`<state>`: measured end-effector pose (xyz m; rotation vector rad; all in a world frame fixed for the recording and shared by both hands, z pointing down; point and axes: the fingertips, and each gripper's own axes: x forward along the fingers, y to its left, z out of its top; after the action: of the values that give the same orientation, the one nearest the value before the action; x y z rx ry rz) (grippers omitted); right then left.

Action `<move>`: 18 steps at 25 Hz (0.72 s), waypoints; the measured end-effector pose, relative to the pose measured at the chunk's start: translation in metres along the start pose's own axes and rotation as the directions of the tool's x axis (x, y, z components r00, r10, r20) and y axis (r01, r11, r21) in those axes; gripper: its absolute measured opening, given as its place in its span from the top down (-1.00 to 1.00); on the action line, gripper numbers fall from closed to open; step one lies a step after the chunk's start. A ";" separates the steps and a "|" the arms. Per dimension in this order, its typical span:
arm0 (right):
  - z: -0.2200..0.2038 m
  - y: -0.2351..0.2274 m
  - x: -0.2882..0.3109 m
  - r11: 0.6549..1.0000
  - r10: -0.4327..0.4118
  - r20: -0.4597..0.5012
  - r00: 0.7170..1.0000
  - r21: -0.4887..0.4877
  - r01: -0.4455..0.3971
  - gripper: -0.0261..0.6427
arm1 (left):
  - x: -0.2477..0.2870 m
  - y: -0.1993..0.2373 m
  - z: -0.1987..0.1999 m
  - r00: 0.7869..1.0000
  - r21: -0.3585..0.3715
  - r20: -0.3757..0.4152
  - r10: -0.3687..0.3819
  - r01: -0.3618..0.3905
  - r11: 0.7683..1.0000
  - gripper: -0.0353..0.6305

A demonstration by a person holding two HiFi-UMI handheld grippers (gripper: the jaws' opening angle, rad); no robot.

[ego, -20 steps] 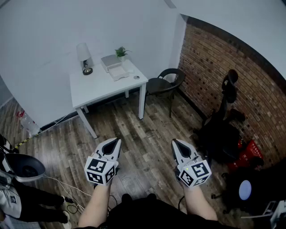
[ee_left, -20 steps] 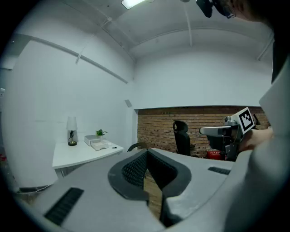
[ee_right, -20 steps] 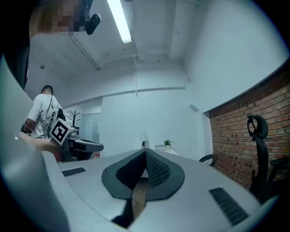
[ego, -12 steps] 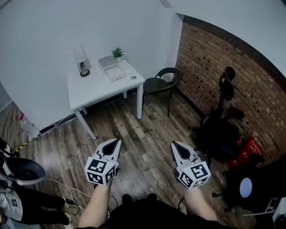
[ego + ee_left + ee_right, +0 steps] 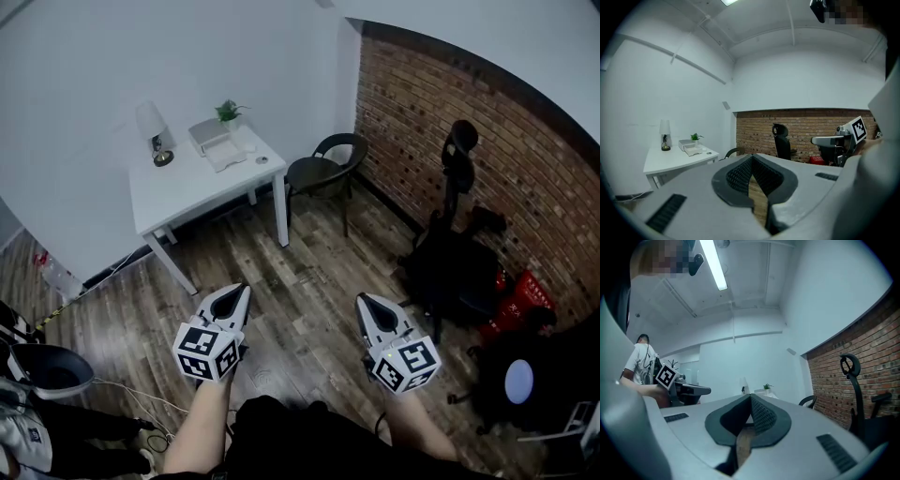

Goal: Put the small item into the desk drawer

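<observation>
Brick-walled room, white table point(image 5: 187, 192) well apart across wood floor. Shows left gripper point(image 5: 242, 292) and right gripper point(image 5: 364, 302) with fingers closed, empty. Leaves small item point(image 5: 262, 160) on table near drawer box point(image 5: 208, 136). Seemingly not begun: approach, pickup and stowing all remain.

Bright, even light is filling sharp frames.
A ceiling tube point(image 5: 714, 263) is glaring; fisheye edges are bending and darkening.
</observation>
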<state>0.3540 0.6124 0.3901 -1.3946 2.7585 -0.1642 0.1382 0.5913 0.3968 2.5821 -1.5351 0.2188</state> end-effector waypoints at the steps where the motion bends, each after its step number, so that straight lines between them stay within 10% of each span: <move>1: -0.001 -0.003 -0.002 1.000 -0.003 -0.002 1.000 0.001 0.003 0.91 | 0.002 -0.001 0.000 1.000 0.007 -0.002 0.001 -0.001 1.000 0.87; 18: -0.002 -0.068 0.109 0.999 -0.049 -0.045 0.998 -0.026 0.048 0.91 | 0.118 0.079 0.006 1.000 0.045 -0.010 -0.022 0.022 0.999 0.87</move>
<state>0.3433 0.4849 0.4005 -1.4833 2.7735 -0.1661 0.1246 0.4515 0.4160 2.6272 -1.5148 0.2667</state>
